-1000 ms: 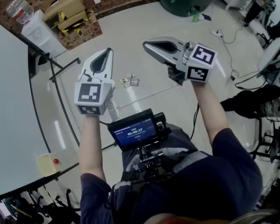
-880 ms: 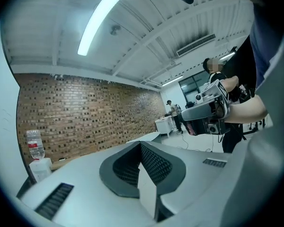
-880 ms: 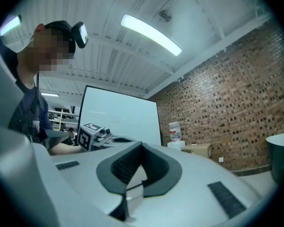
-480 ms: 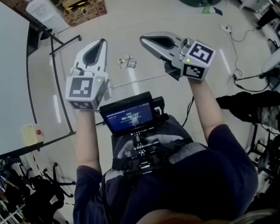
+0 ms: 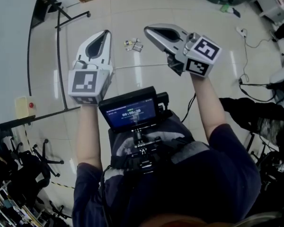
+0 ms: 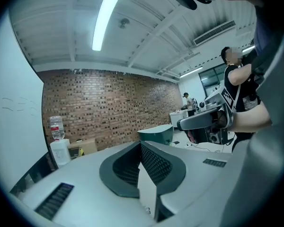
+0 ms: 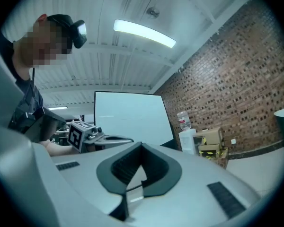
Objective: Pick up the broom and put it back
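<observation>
My grey left gripper and grey right gripper, held beyond the black chest monitor, have jaws together on nothing, and I see no broom anywhere, so I judge all 2 steps remain.

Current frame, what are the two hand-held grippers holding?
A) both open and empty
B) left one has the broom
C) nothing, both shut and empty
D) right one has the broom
C: the left hand-held gripper and the right hand-held gripper each have their jaws together with nothing between them, as both gripper views show.
</observation>
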Action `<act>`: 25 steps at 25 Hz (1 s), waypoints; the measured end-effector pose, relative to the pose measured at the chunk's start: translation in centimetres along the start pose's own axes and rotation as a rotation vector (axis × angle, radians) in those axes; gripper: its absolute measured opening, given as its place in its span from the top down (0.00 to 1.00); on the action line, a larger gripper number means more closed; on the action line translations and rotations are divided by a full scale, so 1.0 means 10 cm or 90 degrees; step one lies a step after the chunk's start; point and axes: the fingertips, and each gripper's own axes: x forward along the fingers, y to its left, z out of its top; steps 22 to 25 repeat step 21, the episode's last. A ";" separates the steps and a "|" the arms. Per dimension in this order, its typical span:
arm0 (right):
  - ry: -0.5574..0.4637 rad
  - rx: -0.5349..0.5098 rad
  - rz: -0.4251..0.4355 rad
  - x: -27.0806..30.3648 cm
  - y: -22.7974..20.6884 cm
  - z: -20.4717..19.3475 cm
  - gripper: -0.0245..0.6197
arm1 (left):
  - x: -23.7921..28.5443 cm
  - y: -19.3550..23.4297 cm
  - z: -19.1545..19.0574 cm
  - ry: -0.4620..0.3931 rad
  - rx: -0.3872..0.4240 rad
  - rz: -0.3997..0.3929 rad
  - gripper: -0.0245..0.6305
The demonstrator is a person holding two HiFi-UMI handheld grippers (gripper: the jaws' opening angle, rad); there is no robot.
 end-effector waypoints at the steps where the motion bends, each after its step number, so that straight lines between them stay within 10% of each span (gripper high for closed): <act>1: 0.002 0.002 0.006 0.07 0.03 -0.01 0.95 | -0.03 0.06 -0.04 0.002 -0.003 0.005 0.96; 25: 0.047 -0.035 0.021 1.75 -0.10 0.10 0.95 | 0.35 1.40 -0.19 -0.009 -0.028 -0.047 0.96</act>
